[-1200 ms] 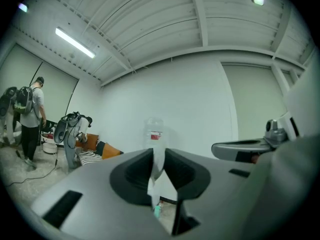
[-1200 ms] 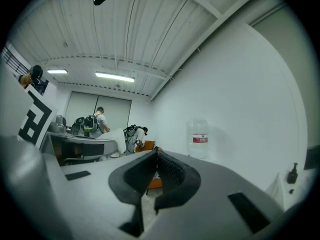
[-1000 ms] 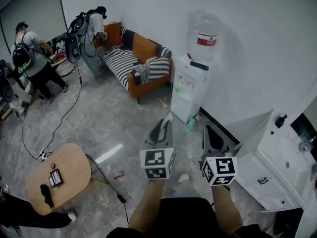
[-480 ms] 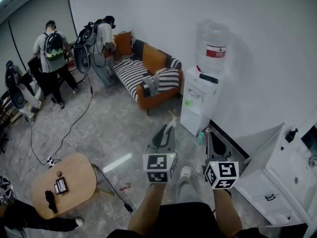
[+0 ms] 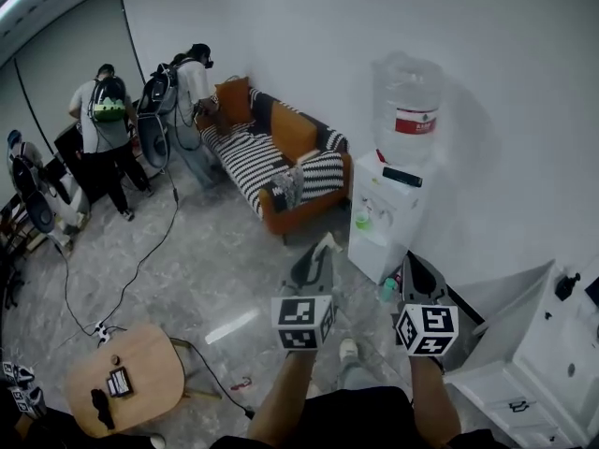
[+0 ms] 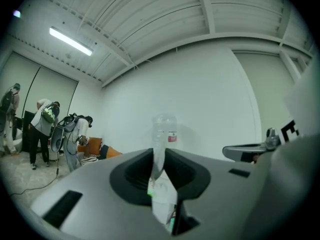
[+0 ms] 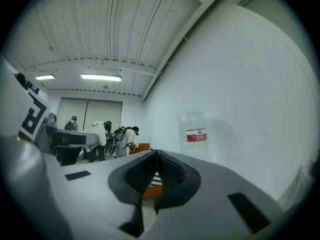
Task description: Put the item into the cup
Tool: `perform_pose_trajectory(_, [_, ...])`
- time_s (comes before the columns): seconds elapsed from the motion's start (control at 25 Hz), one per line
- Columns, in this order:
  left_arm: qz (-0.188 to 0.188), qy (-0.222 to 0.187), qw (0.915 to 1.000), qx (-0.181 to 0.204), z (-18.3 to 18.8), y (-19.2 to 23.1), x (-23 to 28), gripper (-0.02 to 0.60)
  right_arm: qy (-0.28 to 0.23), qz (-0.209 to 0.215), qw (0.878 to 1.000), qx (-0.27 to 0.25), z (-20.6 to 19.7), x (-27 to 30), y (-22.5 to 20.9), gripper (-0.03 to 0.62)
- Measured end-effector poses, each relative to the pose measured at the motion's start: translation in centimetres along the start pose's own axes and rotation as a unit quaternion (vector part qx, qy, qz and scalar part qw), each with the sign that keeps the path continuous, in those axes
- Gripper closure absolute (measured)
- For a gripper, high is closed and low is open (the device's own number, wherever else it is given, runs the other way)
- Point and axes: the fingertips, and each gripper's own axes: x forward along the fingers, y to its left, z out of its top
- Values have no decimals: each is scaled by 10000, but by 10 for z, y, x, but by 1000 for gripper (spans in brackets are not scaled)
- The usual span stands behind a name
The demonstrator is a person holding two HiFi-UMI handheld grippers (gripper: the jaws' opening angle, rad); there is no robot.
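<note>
A grey marbled floor [image 5: 215, 269] meets a white wall [image 5: 309, 45]. An orange sofa with striped cushions [image 5: 281, 148] stands along the floor's far edge. A white water dispenser with a clear bottle [image 5: 398, 213] stands just to its right. A white cabinet [image 5: 547, 344] fills the near right corner, and a round wooden table [image 5: 140, 377] the near left. The left gripper [image 5: 324, 243] is narrowly apart on nothing. The right gripper [image 5: 415, 265] is closed and empty. The cup and item cannot be made out.
</note>
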Motion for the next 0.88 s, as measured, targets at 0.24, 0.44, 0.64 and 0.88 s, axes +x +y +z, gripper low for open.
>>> perform_pose_trajectory(0.24, [-53, 184, 9998, 33, -1, 10, 55, 512, 77, 121, 9998, 133, -1, 66, -17, 583])
perform_pose_trajectory(0.44, [-63, 282, 9996, 0, 2, 29, 114, 512, 35, 277, 9995, 154, 4, 129, -28, 583])
perform_pose_trajectory(0.64, [-68, 413, 9991, 52, 8, 49, 166, 512, -35, 320, 9991, 287, 8, 177, -38, 583])
perform_pose_trajectory(0.88, [-440, 478, 9979, 84, 5, 32, 247, 512, 105, 226, 9995, 196, 2, 230, -78, 583])
